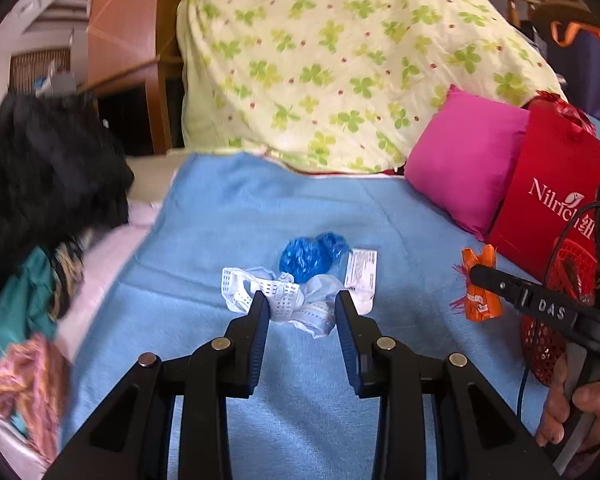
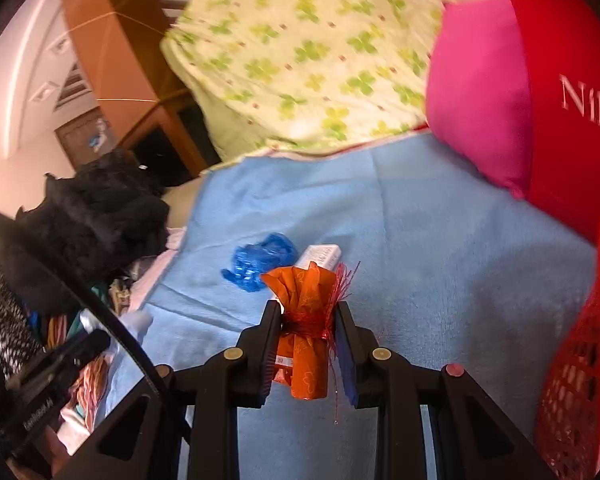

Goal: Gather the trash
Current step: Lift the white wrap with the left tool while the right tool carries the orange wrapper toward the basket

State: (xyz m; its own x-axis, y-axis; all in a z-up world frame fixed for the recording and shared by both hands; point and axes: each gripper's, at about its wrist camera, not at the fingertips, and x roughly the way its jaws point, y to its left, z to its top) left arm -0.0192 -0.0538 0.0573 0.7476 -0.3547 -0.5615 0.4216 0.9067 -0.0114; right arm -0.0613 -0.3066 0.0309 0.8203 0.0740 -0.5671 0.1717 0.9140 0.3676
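My left gripper is shut on a crumpled white wrapper with a perforated strip, held above the light blue blanket. My right gripper is shut on an orange wrapped packet tied with red tinsel. In the left wrist view that packet shows at the right, clamped at the right gripper's tip. On the blanket lie a crumpled blue plastic piece and a white printed paper packet.
A red mesh basket stands at the right by a red paper bag and a pink pillow. A clover-print quilt lies behind. A black fluffy garment and piled clothes crowd the left. A hand holds the right gripper.
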